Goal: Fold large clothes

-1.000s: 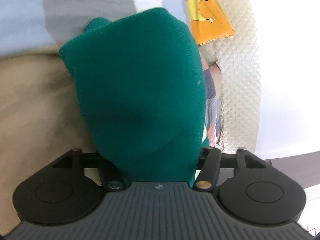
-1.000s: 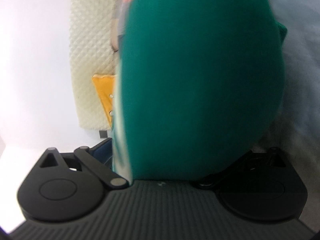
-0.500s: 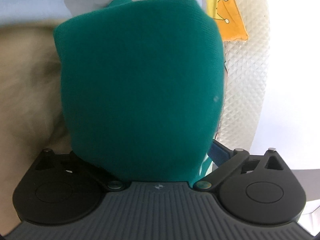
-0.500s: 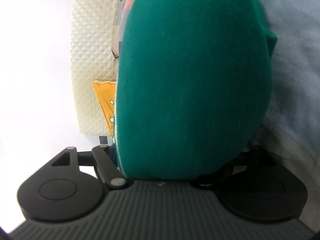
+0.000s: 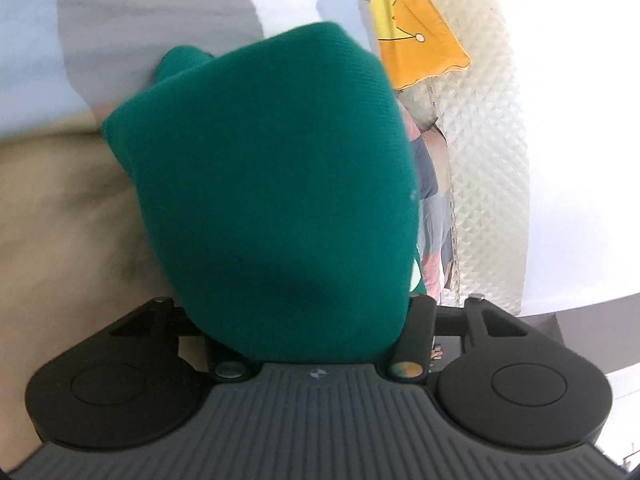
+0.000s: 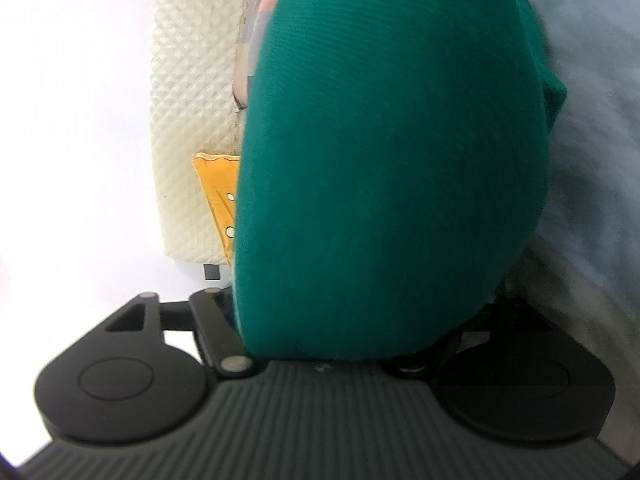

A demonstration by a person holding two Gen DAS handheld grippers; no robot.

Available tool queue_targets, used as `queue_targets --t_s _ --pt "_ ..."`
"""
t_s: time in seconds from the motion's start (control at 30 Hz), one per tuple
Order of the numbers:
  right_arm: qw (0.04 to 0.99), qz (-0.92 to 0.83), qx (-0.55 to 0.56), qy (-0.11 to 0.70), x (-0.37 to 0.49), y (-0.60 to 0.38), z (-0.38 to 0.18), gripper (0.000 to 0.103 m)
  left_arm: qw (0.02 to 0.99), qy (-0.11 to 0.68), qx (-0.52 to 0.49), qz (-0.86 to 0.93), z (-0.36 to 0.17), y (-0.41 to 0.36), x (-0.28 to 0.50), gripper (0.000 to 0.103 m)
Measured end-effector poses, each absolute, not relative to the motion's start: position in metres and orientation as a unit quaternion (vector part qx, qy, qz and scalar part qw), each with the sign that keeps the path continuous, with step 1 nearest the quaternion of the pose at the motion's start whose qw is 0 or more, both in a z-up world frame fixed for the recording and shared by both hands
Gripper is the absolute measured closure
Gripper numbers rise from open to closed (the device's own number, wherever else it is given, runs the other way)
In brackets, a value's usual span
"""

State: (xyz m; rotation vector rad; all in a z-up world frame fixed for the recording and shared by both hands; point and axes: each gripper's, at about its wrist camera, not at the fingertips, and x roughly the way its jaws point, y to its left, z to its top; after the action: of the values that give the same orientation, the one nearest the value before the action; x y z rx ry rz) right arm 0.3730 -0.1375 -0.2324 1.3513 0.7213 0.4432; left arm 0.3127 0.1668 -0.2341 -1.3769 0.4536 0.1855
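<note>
Fingers of both grippers are hidden behind bunched green fabric, so whether they clamp it cannot be told. Left gripper (image 5: 304,344): jaws have just been closing, with the green garment (image 5: 272,192) between them, rising from the gripper body toward 12 o'clock. Right gripper (image 6: 320,356): jaws have likewise just been closing around the same garment (image 6: 396,160), which fills the centre of its view. Behind, a cream quilted cover (image 5: 488,168) lies at 2 o'clock in the left view, with an orange printed cloth (image 5: 416,40) at 1 o'clock; a tan cloth (image 5: 60,220) lies at 9 o'clock.
</note>
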Motion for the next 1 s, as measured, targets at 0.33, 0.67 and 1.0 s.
queue_targets --t_s 0.33,0.67,1.0 --pt "0.72 0.238 0.584 0.29 0.364 -0.144 -0.215 0.048 0.793 0.183 -0.578 0.062 -0.214 0.155 0.309 0.055" --pt "0.73 0.284 0.556 0.277 0.347 -0.152 -0.191 0.052 0.816 0.157 -0.556 0.029 -0.211 0.164 0.299 0.056" --pt "0.719 0.321 0.554 0.271 0.323 -0.165 -0.166 0.053 0.843 0.132 -0.521 -0.013 -0.143 0.166 0.273 0.056"
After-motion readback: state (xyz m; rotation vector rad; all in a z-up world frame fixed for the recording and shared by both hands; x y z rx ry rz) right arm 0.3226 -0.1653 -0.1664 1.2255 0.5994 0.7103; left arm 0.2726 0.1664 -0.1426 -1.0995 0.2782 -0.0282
